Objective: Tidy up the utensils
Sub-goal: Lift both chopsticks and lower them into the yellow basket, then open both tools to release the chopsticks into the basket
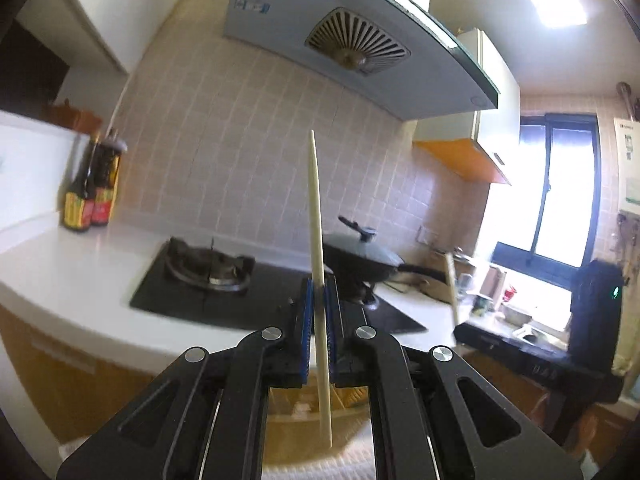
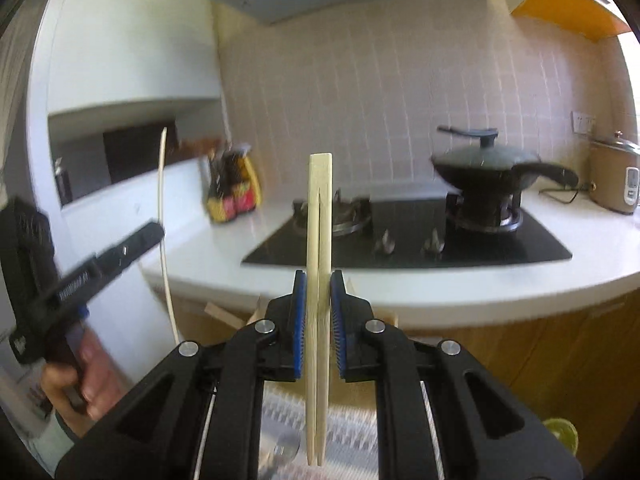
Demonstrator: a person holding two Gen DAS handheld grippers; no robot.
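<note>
The left hand-held gripper [image 1: 318, 292] is closed on a single pale chopstick [image 1: 318, 240], which is held nearly upright between the blue pads, its tapered tip above and its blunt end below the jaws; the right hand-held gripper [image 2: 319, 292] is closed on a pair of pale chopsticks [image 2: 319, 240], held upright side by side, the square ends up and the thin tips down; both loads are raised above the white surface [image 2: 440, 284]; in the right wrist view the left hand-held gripper is seen at the left with a hand [image 2: 80, 380] around its grip; on the far side of the surface a black hob [image 2: 420, 240] is set, a lidded wok [image 2: 492, 168] is on its right burner, and sauce bottles [image 2: 232, 196] stand to its left.
</note>
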